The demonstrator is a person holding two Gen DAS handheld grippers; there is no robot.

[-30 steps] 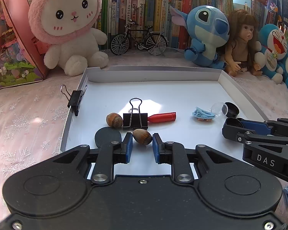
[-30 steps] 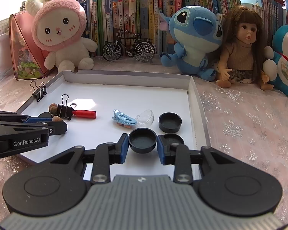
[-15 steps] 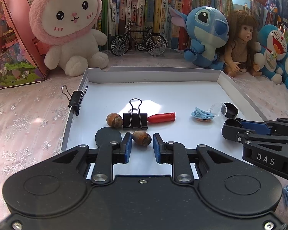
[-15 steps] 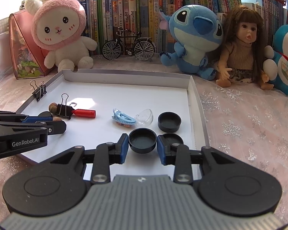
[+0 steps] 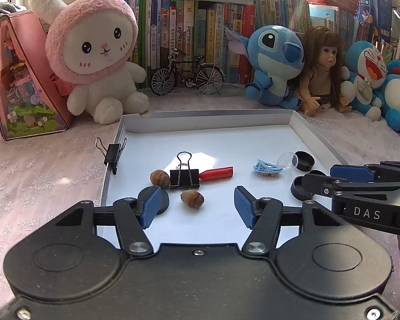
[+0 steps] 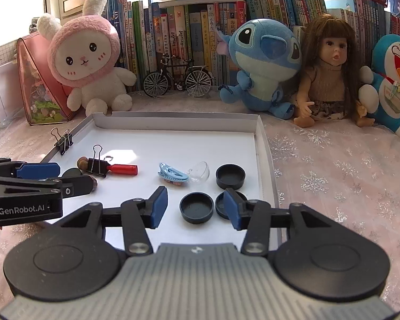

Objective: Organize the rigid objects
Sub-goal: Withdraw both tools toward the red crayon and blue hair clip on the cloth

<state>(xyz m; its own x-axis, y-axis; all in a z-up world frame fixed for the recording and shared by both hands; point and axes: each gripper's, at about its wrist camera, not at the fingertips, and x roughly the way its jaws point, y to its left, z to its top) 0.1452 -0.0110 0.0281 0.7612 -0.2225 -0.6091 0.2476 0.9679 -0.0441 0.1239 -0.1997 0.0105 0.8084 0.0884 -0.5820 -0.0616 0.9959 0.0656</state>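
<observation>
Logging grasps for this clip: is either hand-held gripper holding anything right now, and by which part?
Nothing is held. The left hand-held gripper is opening around a hazelnut; the right hand-held gripper is opening around a black cap. No pad touches either.

Sunlit desk (image 5: 40, 176) under pink snowflake-patterned cloth, row of upright books (image 5: 200, 34) along its far edge, bright window (image 6: 16, 8) at the far left corner

— What's carrying it all?
— A pink snowflake tablecloth (image 5: 40, 181), beyond both tongs.
— And straight on it?
— A white tray (image 6: 266, 160) just ahead of them; farther off, bunny plush (image 5: 96, 61), toy bicycle (image 5: 186, 76), doll (image 6: 330, 74).
</observation>
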